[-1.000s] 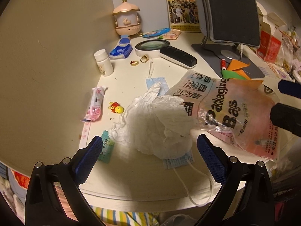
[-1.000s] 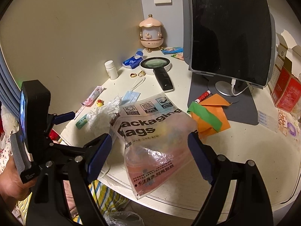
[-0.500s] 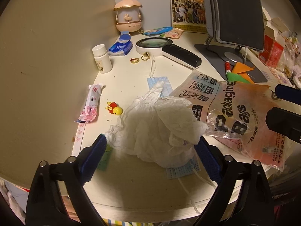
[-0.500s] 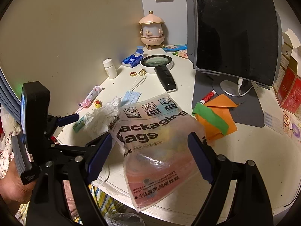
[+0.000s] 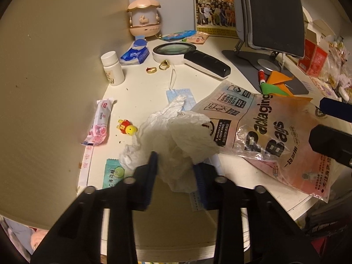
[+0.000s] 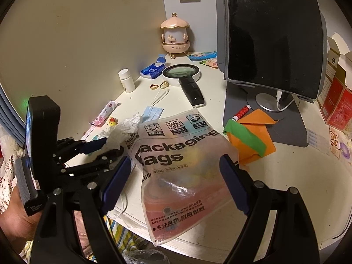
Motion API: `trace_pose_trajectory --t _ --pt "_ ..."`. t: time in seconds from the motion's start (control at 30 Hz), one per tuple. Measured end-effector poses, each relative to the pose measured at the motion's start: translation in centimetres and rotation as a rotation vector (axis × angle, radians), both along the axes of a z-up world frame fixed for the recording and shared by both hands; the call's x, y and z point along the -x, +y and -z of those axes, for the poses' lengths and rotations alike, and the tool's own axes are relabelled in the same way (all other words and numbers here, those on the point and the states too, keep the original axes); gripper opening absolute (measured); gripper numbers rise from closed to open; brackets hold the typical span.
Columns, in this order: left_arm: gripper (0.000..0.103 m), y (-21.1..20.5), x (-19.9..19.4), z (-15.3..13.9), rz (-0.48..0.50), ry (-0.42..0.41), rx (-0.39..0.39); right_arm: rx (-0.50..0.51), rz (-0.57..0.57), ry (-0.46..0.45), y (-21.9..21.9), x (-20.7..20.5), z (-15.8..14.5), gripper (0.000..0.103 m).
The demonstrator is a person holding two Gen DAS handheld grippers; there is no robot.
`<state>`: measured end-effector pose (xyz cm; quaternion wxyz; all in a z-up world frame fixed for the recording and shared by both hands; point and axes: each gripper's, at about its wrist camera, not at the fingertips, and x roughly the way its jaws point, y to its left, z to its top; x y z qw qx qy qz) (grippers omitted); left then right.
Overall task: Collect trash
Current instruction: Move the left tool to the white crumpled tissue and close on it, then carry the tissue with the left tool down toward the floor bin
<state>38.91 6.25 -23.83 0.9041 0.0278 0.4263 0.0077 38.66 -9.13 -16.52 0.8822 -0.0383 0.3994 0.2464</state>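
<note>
Both wrist views close, facing desk (image 5: 140,92) (shared clutter)

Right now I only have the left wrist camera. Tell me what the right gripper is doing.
Observer: The right gripper is open, with a finger on either side of the packaging bag. It is not closed on the bag.
Operator: Check the bag's near end.
Observer: It hangs past the edge of the desk.
Operator: Look below my gripper from that side.
Observer: The left gripper pinches the crumpled tissue. Beneath it, a white mask loop dangles over the desk edge.
</note>
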Motion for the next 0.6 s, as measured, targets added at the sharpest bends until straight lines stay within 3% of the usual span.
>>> trace_pose_trajectory --t 0.2,0.6 --pt "0.008 0.3 0.4 -0.9 -0.01 -0.021 -0.002 0.0 -0.002 -0.001 0.0 0.4 -0.1 0.08" --pt "0.007 0.1 3.1 -3.3 -0.018 -0.07 0.005 -0.009 -0.019 -0.022 0.7 2.6 -1.3 0.08"
